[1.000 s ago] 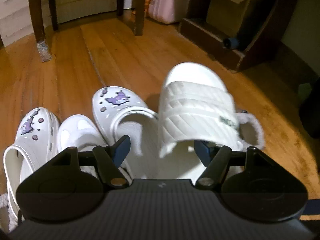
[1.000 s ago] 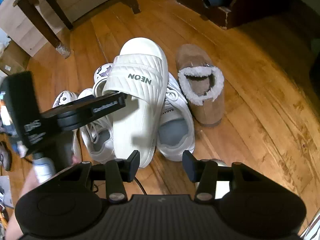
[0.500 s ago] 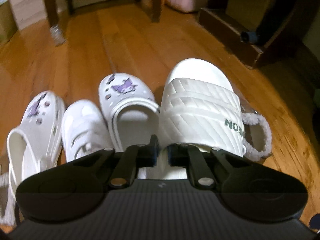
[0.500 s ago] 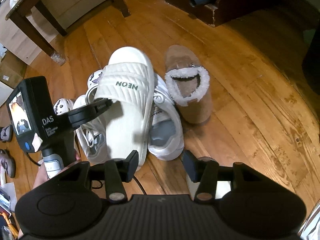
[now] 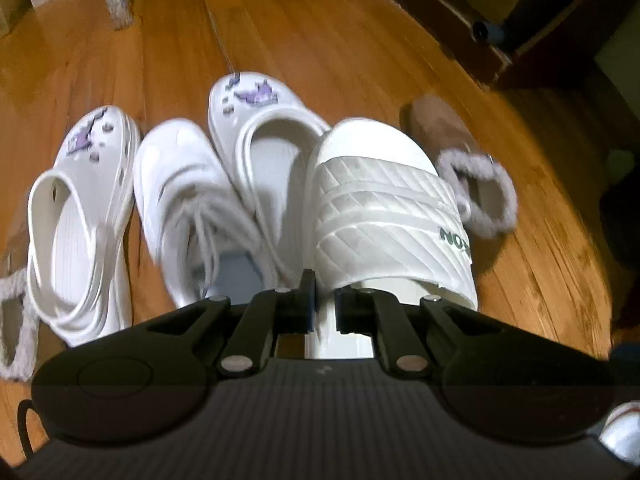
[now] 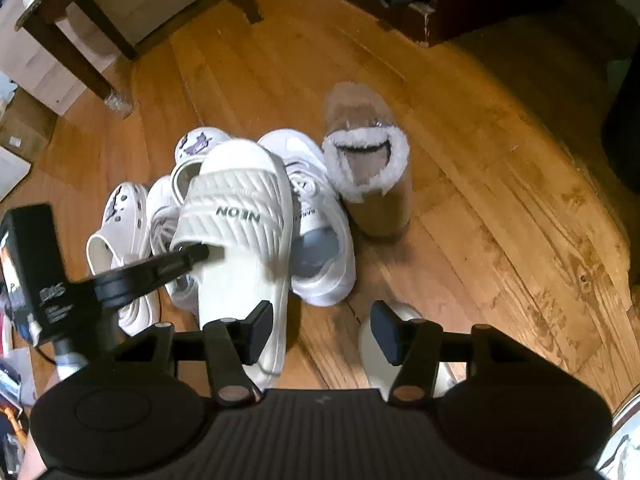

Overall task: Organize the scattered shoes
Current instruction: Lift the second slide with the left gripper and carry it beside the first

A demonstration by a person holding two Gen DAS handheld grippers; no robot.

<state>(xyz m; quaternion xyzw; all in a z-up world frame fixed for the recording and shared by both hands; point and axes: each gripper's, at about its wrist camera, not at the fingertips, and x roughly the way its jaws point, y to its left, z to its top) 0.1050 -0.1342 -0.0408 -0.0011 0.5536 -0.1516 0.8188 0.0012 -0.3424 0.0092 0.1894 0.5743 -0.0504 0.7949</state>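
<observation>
A wooden floor (image 6: 460,184) carries a huddle of shoes. The left gripper (image 5: 325,308) has its fingers (image 5: 307,300) clenched on the edge of the white slide (image 5: 384,216), which stretches ahead of them and lies over other shoes. Left of those fingers sit a white sneaker (image 5: 188,200) and two charm-studded clogs (image 5: 84,200). The right gripper (image 6: 322,330) has fingers (image 6: 260,330) released, just widening, with nothing between; ahead of them stands a fur-lined brown slipper (image 6: 368,168).
</observation>
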